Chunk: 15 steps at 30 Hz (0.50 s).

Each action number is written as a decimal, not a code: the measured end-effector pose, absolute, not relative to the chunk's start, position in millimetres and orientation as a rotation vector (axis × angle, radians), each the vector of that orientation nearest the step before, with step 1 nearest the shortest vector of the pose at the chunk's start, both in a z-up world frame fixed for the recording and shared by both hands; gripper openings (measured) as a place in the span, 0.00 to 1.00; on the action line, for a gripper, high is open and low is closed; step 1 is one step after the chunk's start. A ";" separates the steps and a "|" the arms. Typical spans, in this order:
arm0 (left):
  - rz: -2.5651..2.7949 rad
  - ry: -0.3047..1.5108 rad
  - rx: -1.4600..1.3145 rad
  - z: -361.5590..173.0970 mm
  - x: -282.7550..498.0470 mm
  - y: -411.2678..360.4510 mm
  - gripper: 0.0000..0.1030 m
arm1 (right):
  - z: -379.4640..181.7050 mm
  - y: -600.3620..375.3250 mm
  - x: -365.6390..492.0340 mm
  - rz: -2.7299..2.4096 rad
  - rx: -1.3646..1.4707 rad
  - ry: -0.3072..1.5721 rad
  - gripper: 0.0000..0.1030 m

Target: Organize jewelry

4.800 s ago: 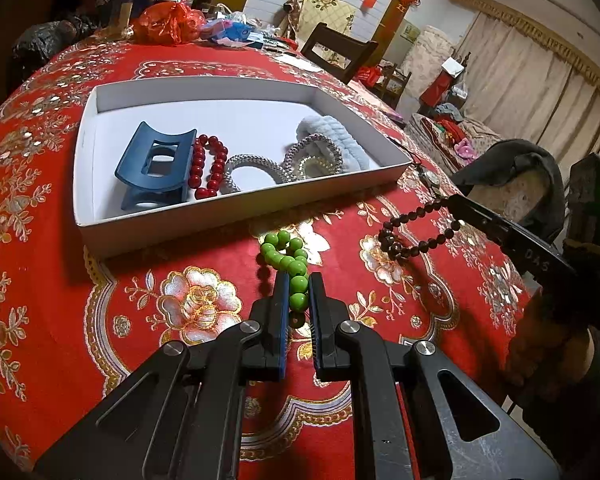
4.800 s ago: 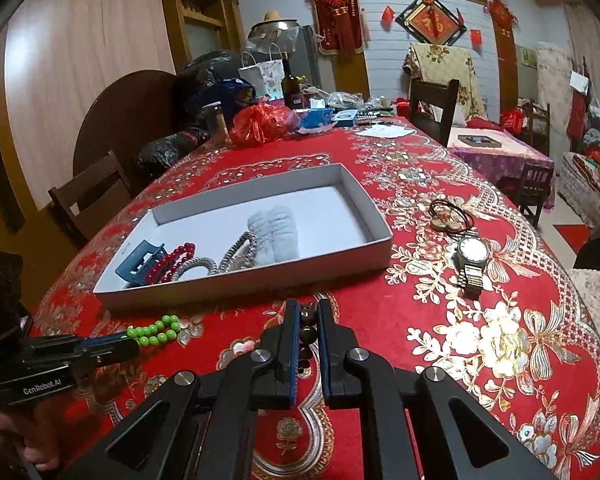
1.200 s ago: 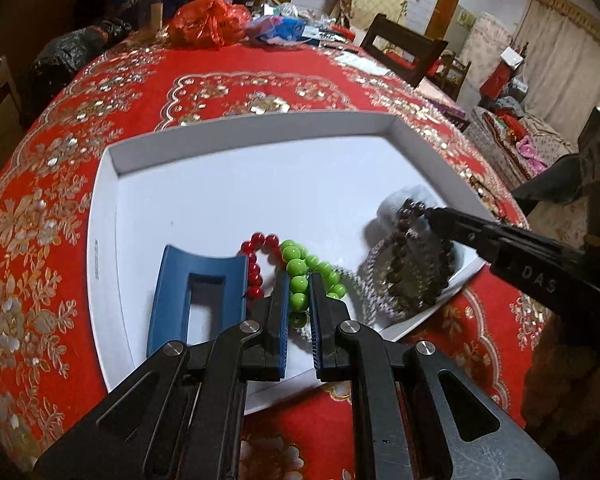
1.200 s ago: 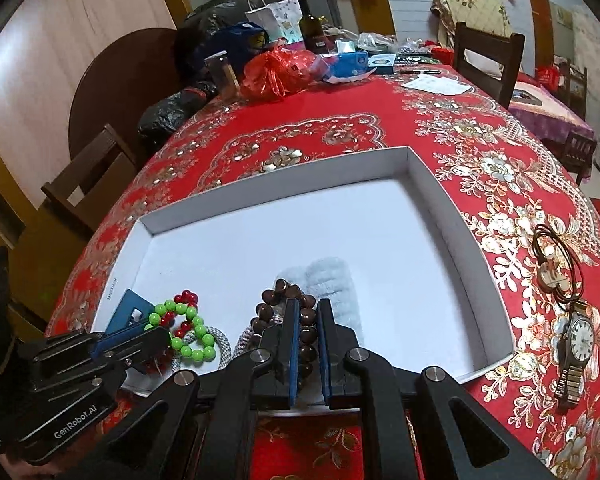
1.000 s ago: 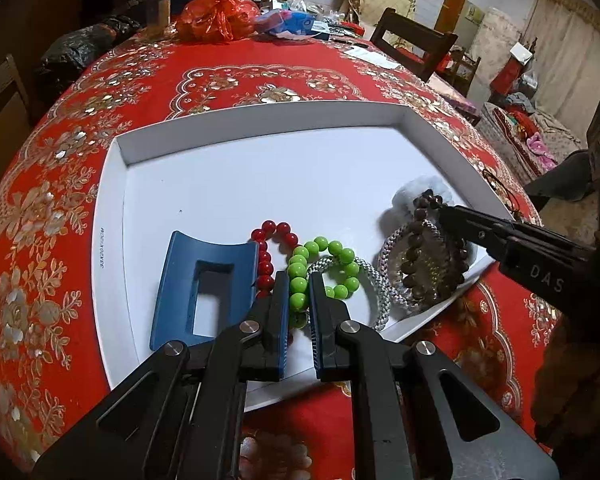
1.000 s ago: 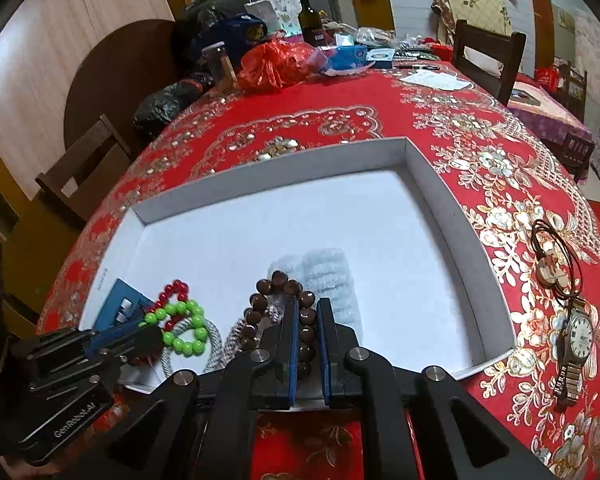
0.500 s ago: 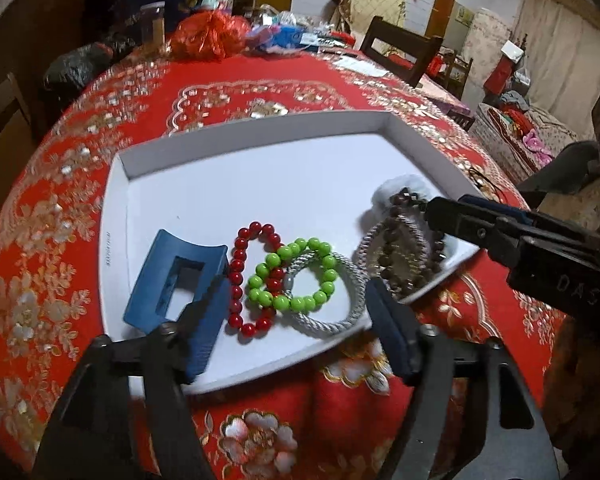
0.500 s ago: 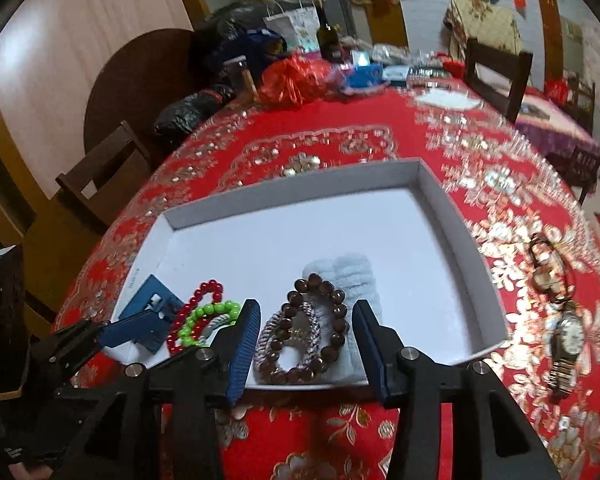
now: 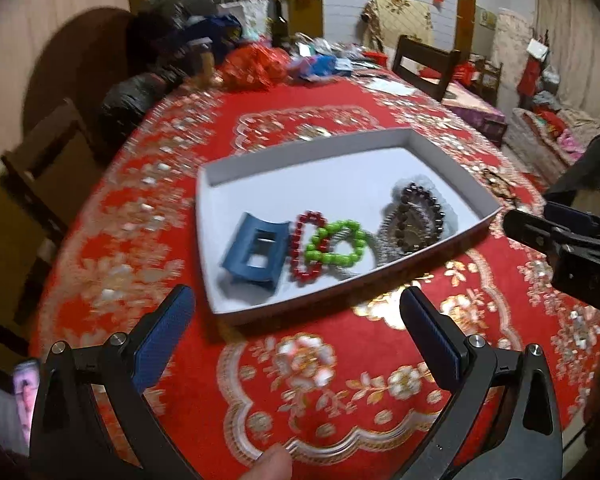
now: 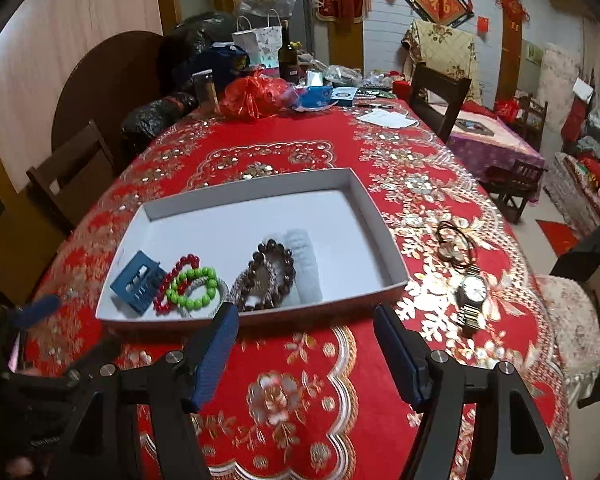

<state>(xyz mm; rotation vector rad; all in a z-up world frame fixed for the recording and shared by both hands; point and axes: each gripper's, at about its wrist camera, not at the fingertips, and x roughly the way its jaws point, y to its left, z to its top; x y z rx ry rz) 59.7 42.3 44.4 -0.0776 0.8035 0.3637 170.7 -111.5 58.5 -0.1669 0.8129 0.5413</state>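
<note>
A white tray (image 9: 452,164) (image 10: 380,228) on the red tablecloth holds a blue hair claw (image 9: 256,252) (image 10: 138,280), a red bead bracelet (image 9: 302,240) (image 10: 168,292), a green bead bracelet (image 9: 336,242) (image 10: 194,286), a silver band (image 10: 220,300), a dark bead bracelet (image 9: 416,216) (image 10: 272,268) and a pale fuzzy band (image 10: 304,256). My left gripper (image 9: 296,300) hangs over the cloth in front of the tray, jaws still opening, nothing between them. My right gripper (image 10: 306,318) is likewise back from the tray's near edge, jaws opening and empty. A wristwatch (image 10: 472,296) and dark cord loops (image 10: 454,240) lie right of the tray.
Bags, a bottle (image 10: 288,60) and a red plastic bag (image 10: 254,94) crowd the table's far end. Wooden chairs (image 10: 76,172) stand along the left side and one at the far right (image 10: 440,96). A fingertip (image 9: 270,462) shows at the bottom of the left wrist view.
Both grippers let go of their bracelets, which now lie in the tray, then opened wider and drew back and up from the tray.
</note>
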 end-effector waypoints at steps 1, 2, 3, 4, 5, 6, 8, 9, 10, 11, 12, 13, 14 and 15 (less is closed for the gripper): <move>0.379 0.796 -0.067 47.3 55.3 41.0 1.00 | 58.7 -112.8 168.6 0.541 -0.171 0.814 0.66; 0.381 0.792 -0.073 48.0 51.8 41.7 1.00 | 59.0 -114.1 165.6 0.543 -0.171 0.815 0.66; 0.382 0.790 -0.083 49.0 49.7 42.3 1.00 | 59.5 -116.0 161.6 0.546 -0.169 0.813 0.66; 0.376 0.787 -0.094 50.2 46.9 42.7 1.00 | 60.2 -116.7 159.2 0.546 -0.170 0.812 0.66; 0.367 0.784 -0.106 51.2 44.2 42.7 1.00 | 60.7 -117.5 155.7 0.545 -0.173 0.812 0.66; 0.358 0.785 -0.116 52.0 42.7 42.8 1.00 | 60.9 -118.0 153.9 0.545 -0.174 0.812 0.66; 0.343 0.776 -0.120 54.4 37.0 38.1 1.00 | 60.9 -118.3 149.6 0.544 -0.178 0.810 0.66; 0.339 0.777 -0.118 55.2 35.4 36.2 1.00 | 61.0 -118.4 147.2 0.542 -0.181 0.810 0.66; 0.334 0.780 -0.118 55.5 34.3 34.2 1.00 | 61.1 -118.9 146.2 0.543 -0.181 0.812 0.66; 0.329 0.784 -0.124 55.7 33.3 33.1 1.00 | 61.3 -119.4 145.3 0.543 -0.181 0.815 0.66; 0.323 0.787 -0.129 55.6 32.7 32.7 1.00 | 61.5 -119.4 144.6 0.540 -0.181 0.814 0.66; 0.317 0.789 -0.135 55.4 32.4 32.2 1.00 | 62.1 -119.4 143.5 0.540 -0.181 0.812 0.66; 0.312 0.788 -0.140 55.2 31.7 31.7 1.00 | 62.7 -119.4 142.4 0.542 -0.182 0.812 0.66; 0.311 0.790 -0.141 55.2 31.3 31.5 1.00 | 63.5 -119.5 141.4 0.543 -0.183 0.810 0.66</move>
